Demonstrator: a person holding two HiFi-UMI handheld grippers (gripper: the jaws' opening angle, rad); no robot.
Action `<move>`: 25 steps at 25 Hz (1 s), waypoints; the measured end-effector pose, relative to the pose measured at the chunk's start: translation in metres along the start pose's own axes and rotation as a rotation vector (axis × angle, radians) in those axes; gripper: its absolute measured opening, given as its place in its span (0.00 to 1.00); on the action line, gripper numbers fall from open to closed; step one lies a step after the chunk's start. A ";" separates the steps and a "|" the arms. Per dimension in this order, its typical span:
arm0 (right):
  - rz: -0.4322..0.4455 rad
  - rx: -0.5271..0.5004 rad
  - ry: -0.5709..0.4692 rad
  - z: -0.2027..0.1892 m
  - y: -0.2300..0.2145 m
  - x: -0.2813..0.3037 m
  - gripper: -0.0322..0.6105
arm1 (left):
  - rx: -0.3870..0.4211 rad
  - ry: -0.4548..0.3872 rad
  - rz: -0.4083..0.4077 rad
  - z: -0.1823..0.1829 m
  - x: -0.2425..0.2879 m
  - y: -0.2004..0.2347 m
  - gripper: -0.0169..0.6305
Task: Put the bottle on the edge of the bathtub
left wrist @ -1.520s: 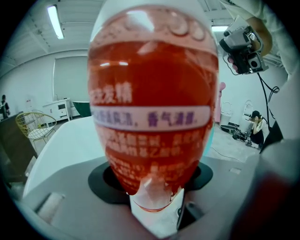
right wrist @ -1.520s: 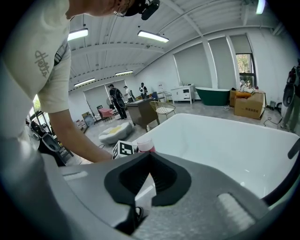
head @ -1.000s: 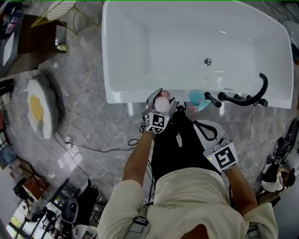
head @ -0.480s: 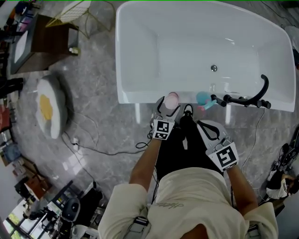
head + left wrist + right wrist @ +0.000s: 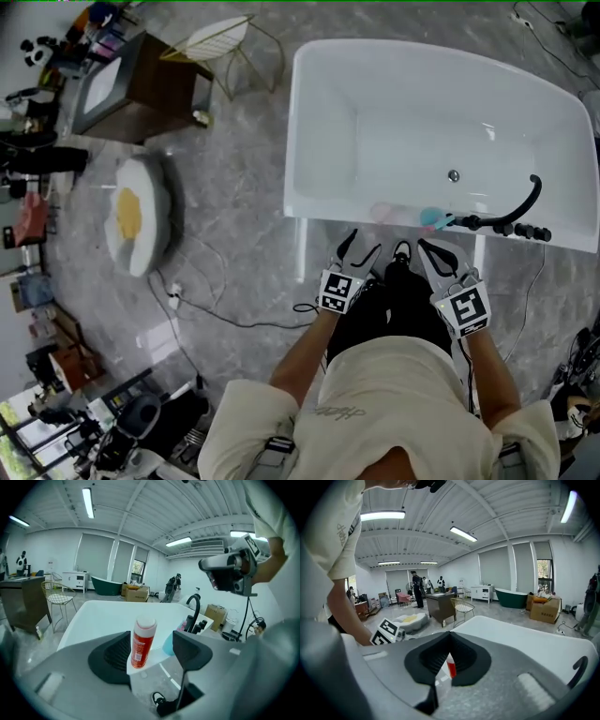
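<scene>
person (image 5: 375, 412): in a beige shirt at the bottom middle of the head view, with 1 gripper in each hand.
left gripper (image 5: 361, 247): low centre of the head view, short of the tub's near rim. Its 2 jaws stand apart, having just been closing a little. They press on nothing; the bottle shows in the gap but lies beyond the tips.
right gripper (image 5: 450, 634): right of the left one. Its pad tips meet and nothing is held.
bottle (image 5: 142, 641): red with a pale cap, upright on the near edge of the bathtub, apart from both grippers.
teal object (image 5: 431, 217): on the same edge, just right of the bottle.
faucet (image 5: 511, 222): black and curved, on the rim further right.
bathtub (image 5: 328, 211): white, filling the upper right of the head view, with a drain (image 5: 454, 175) in its floor.
cable (image 5: 216, 309): loose on the grey floor at centre left.
cushion (image 5: 136, 216): egg-patterned, at the left.
table (image 5: 141, 89): dark, at upper left, beside a wire chair (image 5: 225, 37).
</scene>
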State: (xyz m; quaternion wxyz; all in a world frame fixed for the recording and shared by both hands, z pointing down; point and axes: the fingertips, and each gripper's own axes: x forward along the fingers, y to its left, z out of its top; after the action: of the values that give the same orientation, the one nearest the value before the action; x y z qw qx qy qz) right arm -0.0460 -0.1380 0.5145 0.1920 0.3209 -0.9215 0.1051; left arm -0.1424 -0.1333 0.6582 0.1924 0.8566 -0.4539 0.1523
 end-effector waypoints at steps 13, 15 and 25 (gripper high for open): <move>-0.113 -0.115 -0.140 0.069 0.008 -0.012 0.05 | 0.074 -0.119 0.200 0.091 -0.122 0.025 0.05; -0.106 -0.132 -0.153 0.078 0.014 -0.016 0.05 | 0.059 -0.134 0.200 0.099 -0.130 0.025 0.05; -0.067 -0.190 -0.249 0.134 0.020 -0.040 0.05 | 0.081 -0.193 0.208 0.179 -0.144 0.024 0.05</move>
State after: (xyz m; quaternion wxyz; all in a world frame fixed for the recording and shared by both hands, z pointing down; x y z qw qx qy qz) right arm -0.0681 -0.1427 0.3754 0.1093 0.3424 -0.9327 -0.0294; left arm -0.2252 -0.1254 0.4429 0.0963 0.8227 -0.5501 0.1066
